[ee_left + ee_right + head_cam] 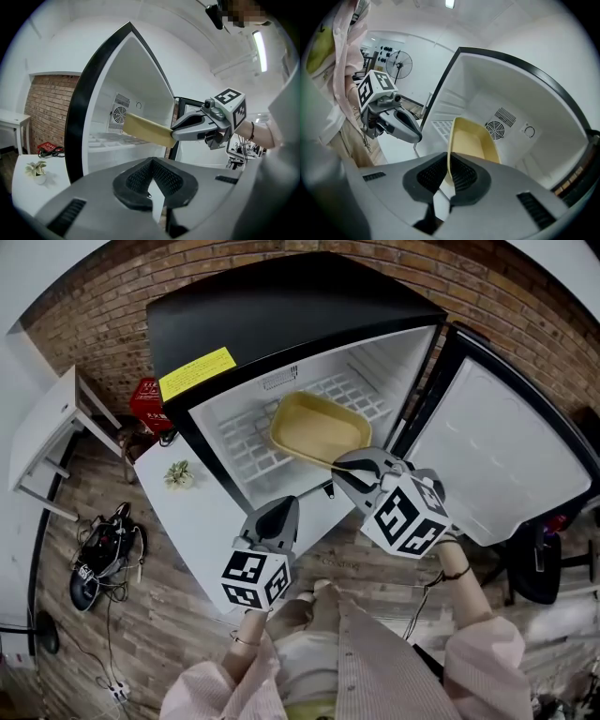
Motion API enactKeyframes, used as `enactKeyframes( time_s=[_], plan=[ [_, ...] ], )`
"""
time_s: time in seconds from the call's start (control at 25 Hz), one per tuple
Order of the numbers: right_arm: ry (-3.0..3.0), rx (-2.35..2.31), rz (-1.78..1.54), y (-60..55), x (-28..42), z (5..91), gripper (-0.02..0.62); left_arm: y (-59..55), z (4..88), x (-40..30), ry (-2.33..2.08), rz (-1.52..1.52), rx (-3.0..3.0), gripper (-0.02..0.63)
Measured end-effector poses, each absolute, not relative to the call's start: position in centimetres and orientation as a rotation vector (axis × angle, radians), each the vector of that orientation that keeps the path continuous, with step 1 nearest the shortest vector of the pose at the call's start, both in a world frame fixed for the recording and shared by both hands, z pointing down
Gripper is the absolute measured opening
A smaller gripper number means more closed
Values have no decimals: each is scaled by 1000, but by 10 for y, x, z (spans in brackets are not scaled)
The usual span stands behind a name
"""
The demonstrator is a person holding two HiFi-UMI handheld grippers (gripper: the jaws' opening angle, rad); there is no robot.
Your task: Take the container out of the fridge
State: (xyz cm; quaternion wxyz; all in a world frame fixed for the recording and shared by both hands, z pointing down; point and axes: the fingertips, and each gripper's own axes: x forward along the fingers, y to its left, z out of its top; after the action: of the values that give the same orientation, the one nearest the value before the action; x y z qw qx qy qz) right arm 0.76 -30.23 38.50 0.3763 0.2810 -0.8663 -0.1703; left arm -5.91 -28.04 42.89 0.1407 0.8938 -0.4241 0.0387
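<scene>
A shallow yellow container (pixel 319 430) tilts in the mouth of the open fridge (pixel 281 306), above the white wire shelf (pixel 246 442). My right gripper (pixel 342 470) is shut on the container's near rim. In the right gripper view the rim (pixel 451 140) runs up from between the pads of the right gripper (pixel 449 171). My left gripper (pixel 281 507) hovers lower left of the container, in front of the fridge, shut with nothing in it. In the left gripper view the left gripper (pixel 151 161) points at the fridge, with the container (pixel 145 130) and the right gripper (pixel 174 133) ahead.
The fridge door (pixel 497 456) stands swung open to the right. A low white table (pixel 192 521) with a small plant (pixel 178 474) sits just left of the fridge. A red box (pixel 150 404), a white bench (pixel 47 437), floor cables (pixel 103 554) and a black chair (pixel 539 563) surround it.
</scene>
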Motion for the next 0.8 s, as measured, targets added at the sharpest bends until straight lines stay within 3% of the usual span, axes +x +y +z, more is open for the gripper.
enactKeyframes(
  time_s=[0.8],
  plan=[
    [-2234, 873, -281, -256, 72, 407, 23, -267, 434, -37, -1244, 133, 2560, -9]
  ],
)
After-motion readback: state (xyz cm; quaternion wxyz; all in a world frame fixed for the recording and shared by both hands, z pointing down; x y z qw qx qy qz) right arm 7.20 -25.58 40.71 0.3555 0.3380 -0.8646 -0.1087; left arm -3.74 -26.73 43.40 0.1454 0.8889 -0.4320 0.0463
